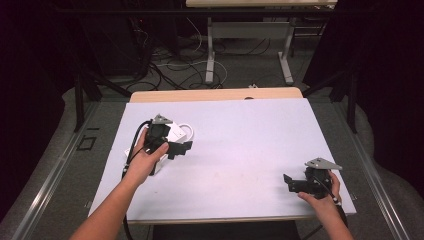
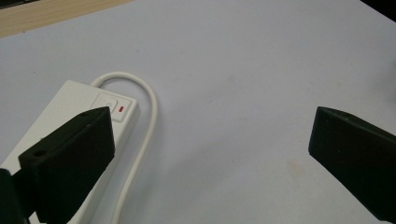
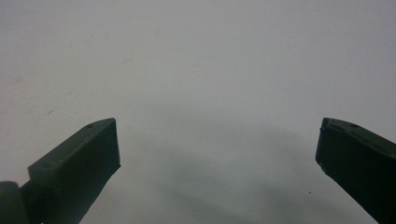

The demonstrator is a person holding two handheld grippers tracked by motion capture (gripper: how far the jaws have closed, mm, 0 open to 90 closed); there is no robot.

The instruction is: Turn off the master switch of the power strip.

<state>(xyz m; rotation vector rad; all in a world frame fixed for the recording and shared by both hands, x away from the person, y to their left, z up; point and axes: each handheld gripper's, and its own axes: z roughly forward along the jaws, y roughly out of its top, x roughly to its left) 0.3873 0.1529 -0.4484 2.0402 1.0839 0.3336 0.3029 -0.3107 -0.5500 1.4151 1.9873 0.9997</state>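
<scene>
White tabletop (image 1: 240, 150) under a dark room, cables on the floor beyond. Left gripper (image 1: 181, 148) hovers over the white power strip (image 2: 74, 105) at the tabletop's left side, jaws spread wide and holding nothing, its cord (image 2: 148, 116) looping just beside. Right gripper (image 1: 290, 183) sits near the front right edge, jaws released too, well apart from the strip.

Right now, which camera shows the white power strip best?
The left gripper view: the power strip is close, with its switch, red light and looping cord clear. In the high view it is small, mostly hidden under the left gripper.
</scene>
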